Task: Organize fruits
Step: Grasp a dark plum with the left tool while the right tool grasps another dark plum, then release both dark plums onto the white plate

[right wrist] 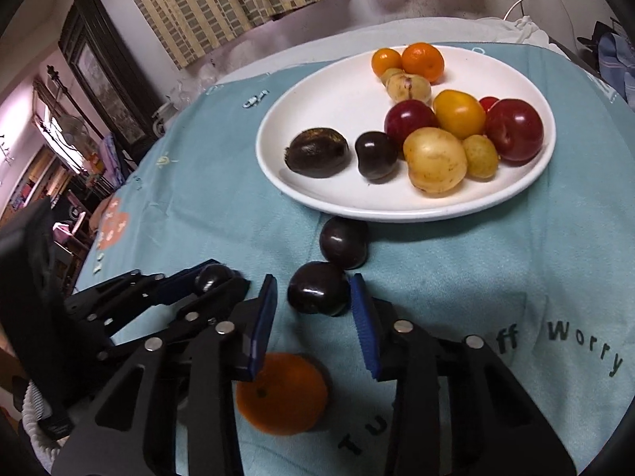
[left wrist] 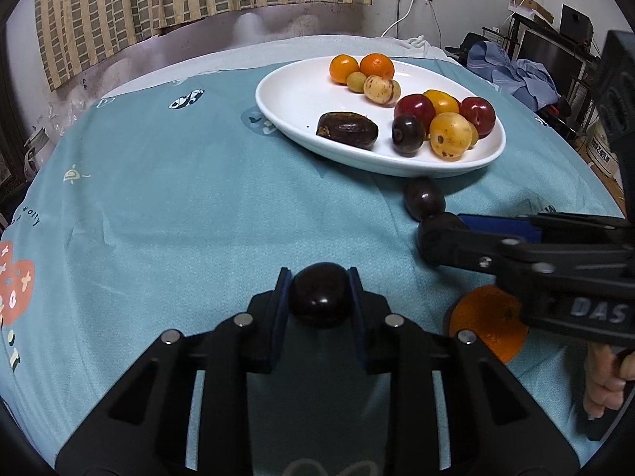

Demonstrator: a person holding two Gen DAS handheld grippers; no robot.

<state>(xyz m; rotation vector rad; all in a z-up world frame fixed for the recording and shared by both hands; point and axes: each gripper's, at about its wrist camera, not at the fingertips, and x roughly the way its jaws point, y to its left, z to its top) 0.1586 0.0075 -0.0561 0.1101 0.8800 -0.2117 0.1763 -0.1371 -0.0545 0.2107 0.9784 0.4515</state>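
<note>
My left gripper is shut on a dark plum just above the teal cloth; the right wrist view shows this gripper at the left. My right gripper straddles a second dark plum lying on the cloth. Its right pad touches the fruit and a small gap shows at its left pad, so it is open. A third dark plum rests against the white plate. The plate holds oranges, red plums, yellow fruits and dark ones. An orange lies under my right gripper.
The plate sits at the far right of the round table, with bare space on its left half. A person's hand grips the right tool. A white woven basket sits off the table's near left edge.
</note>
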